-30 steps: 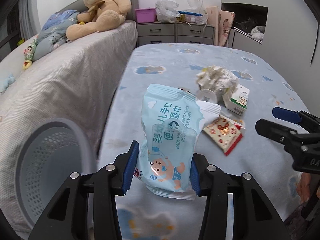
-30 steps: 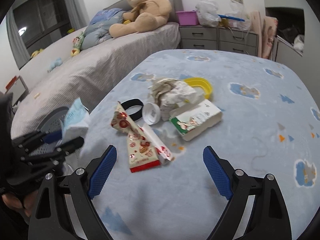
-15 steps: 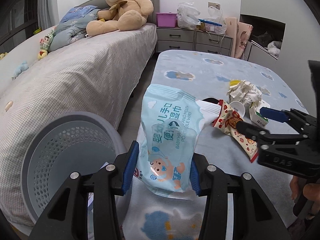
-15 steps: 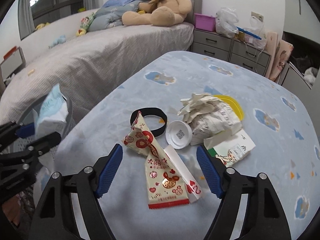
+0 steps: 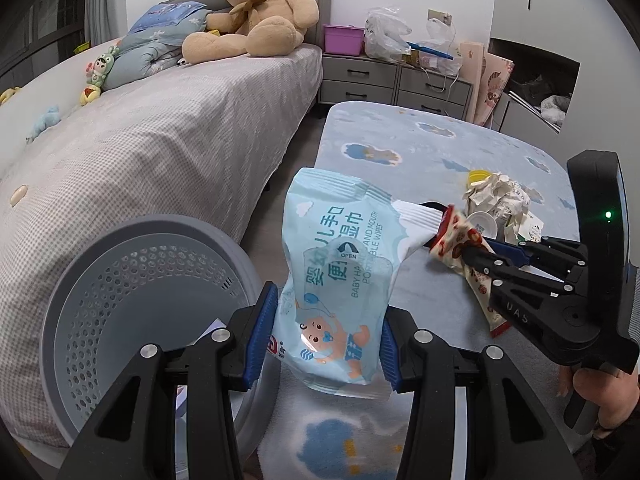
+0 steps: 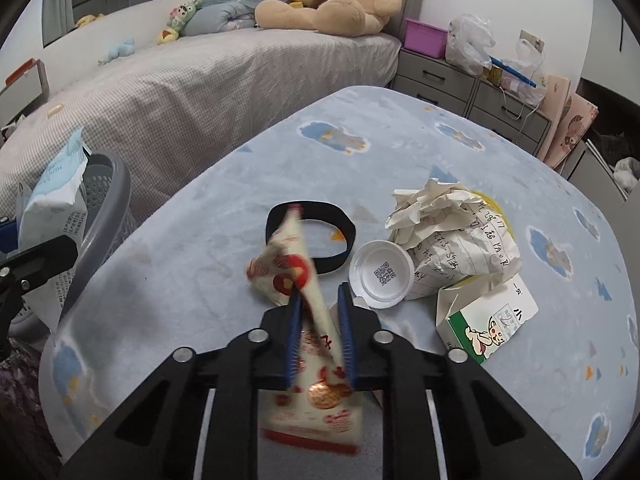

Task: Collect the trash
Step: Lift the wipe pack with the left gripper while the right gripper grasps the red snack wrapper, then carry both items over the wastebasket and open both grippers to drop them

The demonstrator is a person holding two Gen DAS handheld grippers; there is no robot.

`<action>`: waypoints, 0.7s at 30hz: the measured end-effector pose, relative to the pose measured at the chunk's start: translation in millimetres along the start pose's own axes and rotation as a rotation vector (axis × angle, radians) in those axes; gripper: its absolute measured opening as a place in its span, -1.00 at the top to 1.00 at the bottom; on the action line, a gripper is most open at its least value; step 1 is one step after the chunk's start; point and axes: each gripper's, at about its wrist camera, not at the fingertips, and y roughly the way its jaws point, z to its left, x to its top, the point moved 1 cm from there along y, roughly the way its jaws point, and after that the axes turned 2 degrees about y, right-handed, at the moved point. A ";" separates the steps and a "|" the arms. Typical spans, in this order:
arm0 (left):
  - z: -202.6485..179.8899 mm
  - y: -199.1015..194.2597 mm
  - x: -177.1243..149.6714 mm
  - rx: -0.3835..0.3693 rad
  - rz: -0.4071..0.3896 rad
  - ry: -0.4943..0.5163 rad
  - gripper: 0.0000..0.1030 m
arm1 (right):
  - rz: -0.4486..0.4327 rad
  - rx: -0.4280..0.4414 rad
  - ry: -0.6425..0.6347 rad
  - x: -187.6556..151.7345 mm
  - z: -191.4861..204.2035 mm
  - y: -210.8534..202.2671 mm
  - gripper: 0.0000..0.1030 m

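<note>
My left tongs (image 5: 326, 334) are clamped on the baby-wipes pack (image 5: 340, 276), blue pads pressed on both its lower edges, pack upright. Grey perforated bin (image 5: 132, 300) sits at 9 o'clock of the pack, on the floor betw bench and bed (image 5: 160, 132); pack is beside the bin's rim, not inside.

My right tongs (image 6: 320, 316) have just been closing and are now clamped on the red-and-white snack wrapper (image 6: 296, 264), which runs between the pads and hangs out below them. Wrapper top leans toward 12 o'clock, overlapping the black band (image 6: 344, 232) in view. Whether the wrapper's lower end touches the bench I cannot tell.

Rest of trash on the blue cloud-print bench (image 6: 440, 152): white lid (image 6: 380, 274) at 2 o'clock of right tongs, touching the crumpled paper (image 6: 452, 232) behind it; yellow disc (image 6: 498, 206) partly under the paper; small green-and-white carton (image 6: 486, 326) at 3 o'clock, lying flat.

Left-wrist view shows the right tongs (image 5: 476, 252) at 3 o'clock, with a hand (image 5: 600, 392) on the grip
</note>
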 end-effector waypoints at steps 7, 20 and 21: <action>4.0 -6.0 0.6 0.005 -0.015 -0.009 0.13 | -0.026 0.063 0.075 -0.3 -4.0 -15.5 0.84; 53.8 -24.6 -7.1 0.102 -0.053 -0.067 0.13 | -0.085 0.168 0.120 13.0 33.2 -41.0 0.84; 60.5 -25.8 -9.4 0.118 -0.053 -0.073 0.13 | -0.092 0.183 0.117 16.4 40.2 -42.7 0.84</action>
